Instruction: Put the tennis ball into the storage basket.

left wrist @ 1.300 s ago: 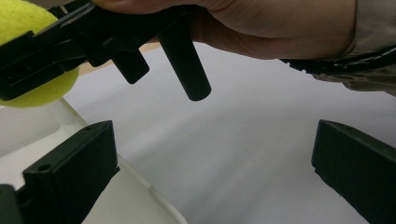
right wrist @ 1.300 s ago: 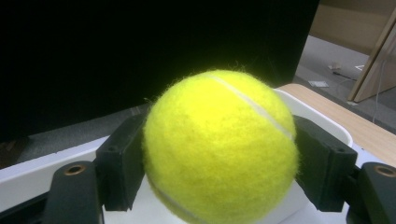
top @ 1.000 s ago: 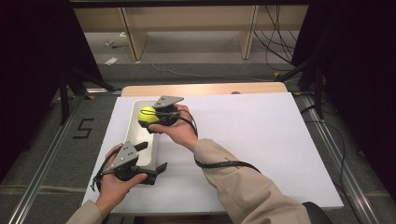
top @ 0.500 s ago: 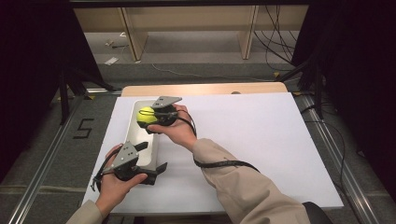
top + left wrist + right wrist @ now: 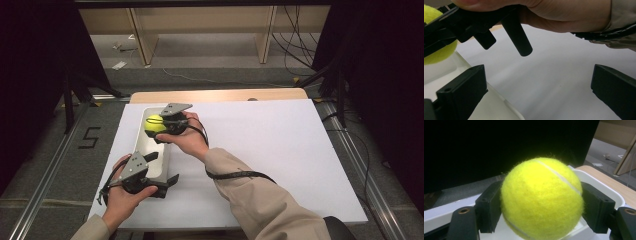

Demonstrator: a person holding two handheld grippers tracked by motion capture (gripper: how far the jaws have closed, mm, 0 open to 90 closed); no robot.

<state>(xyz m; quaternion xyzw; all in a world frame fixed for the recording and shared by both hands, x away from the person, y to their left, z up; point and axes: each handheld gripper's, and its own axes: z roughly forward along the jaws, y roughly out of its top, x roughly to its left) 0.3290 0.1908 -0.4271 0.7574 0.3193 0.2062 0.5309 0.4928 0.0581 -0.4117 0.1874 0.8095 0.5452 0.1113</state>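
Note:
A yellow tennis ball (image 5: 154, 123) (image 5: 541, 200) hangs just above the far end of a long white tray (image 5: 150, 151) at the table's left. My right gripper (image 5: 156, 126) (image 5: 541, 213) is shut on the ball, one black pad pressed to each side. The tray's rim (image 5: 599, 182) curves below and behind the ball. At the tray's near end, my left gripper (image 5: 162, 169) (image 5: 536, 92) stands open. One of its jaws is over the tray (image 5: 439, 72), the other over the white table, and the tray's side wall runs between them. In the left gripper view the ball (image 5: 436, 52) shows at top left.
The white table top (image 5: 270, 150) spreads wide to the right of the tray. A wooden strip (image 5: 220, 95) borders its far edge. Beyond it stand wooden shelf legs (image 5: 142, 40) and loose cables (image 5: 295, 45) on the floor. Metal rails (image 5: 45, 195) run along both sides.

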